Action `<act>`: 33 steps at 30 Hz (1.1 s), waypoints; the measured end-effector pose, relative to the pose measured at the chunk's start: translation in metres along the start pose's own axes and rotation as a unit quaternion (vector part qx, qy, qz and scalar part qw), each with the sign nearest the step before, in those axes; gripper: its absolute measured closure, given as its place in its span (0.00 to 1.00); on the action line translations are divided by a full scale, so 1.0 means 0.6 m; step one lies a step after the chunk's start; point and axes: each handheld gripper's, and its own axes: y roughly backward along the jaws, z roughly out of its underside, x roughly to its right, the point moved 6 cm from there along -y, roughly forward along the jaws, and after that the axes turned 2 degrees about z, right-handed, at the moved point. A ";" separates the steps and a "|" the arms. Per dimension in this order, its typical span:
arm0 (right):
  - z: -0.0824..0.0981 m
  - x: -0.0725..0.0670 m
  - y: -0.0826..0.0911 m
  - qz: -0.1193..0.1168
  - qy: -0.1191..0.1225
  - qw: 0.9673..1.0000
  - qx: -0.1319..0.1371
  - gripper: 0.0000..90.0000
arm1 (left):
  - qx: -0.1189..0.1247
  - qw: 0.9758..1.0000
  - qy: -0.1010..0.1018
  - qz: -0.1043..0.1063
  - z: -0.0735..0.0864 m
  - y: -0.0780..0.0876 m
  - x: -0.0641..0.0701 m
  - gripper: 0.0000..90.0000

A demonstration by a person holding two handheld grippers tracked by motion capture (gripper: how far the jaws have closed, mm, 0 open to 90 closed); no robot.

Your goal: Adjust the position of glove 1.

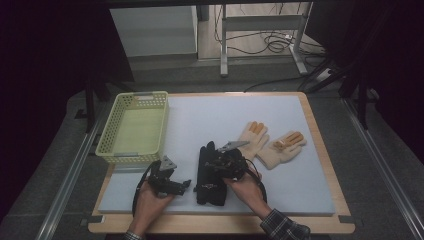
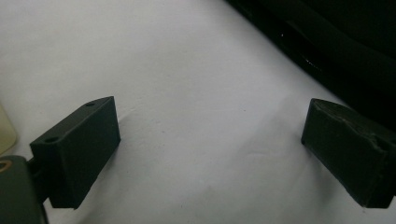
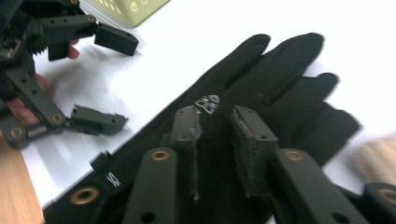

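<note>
Right tongs (image 1: 216, 161) over black gloves (image 1: 209, 177) on mat (image 1: 280, 185)

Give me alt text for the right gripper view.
The right gripper hovers over a black glove lying flat on the white mat, jaws slightly apart. The left gripper sits open beyond it.

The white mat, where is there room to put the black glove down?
The white mat is bare behind the cream gloves, right of the yellow basket, and along its right front corner. It is crowded near the front, around the black glove and both grippers.
</note>
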 end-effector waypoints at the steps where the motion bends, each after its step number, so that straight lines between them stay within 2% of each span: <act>1: 0.001 0.004 0.005 0.001 0.003 1.000 0.003 0.73 | 0.000 1.000 0.000 -0.001 0.000 0.000 0.000 0.05; 6: 0.018 0.025 0.028 0.011 0.028 0.999 0.017 0.75 | 0.000 1.000 0.002 0.001 0.000 0.000 0.001 0.05; 9: 0.035 0.033 0.041 0.001 0.026 0.999 0.031 0.89 | 0.002 1.000 0.009 -0.010 0.000 0.002 -0.001 0.05; 12: 0.056 0.037 0.050 -0.006 0.031 0.999 0.028 0.98 | -0.006 1.000 0.011 -0.021 0.007 0.011 -0.006 0.05; 14: 0.071 0.034 0.053 -0.008 0.044 0.999 0.024 0.98 | -0.008 0.999 0.015 -0.030 0.011 0.020 -0.014 0.05; 16: 0.086 0.030 0.055 -0.001 0.063 0.998 0.017 0.98 | -0.007 0.999 0.025 -0.028 0.019 0.028 -0.021 0.05; 18: 0.100 0.025 0.057 -0.005 0.075 0.997 0.015 0.98 | -0.009 0.999 0.032 -0.032 0.031 0.034 -0.028 0.05; 20: 0.112 0.019 0.059 -0.015 0.078 0.997 0.012 0.98 | 0.002 0.999 0.031 -0.027 0.040 0.041 -0.034 0.04; 23: 0.126 0.010 0.054 -0.027 0.084 0.996 0.002 0.98 | 0.001 0.999 0.025 -0.024 0.047 0.046 -0.039 0.04; 27: 0.129 -0.001 0.040 -0.040 0.085 0.996 -0.001 0.98 | -0.001 1.000 0.021 -0.021 0.047 0.046 -0.040 0.04; 33: 0.121 -0.019 0.025 -0.045 0.091 0.995 0.001 0.98 | -0.001 1.000 0.021 -0.021 0.047 0.046 -0.041 0.05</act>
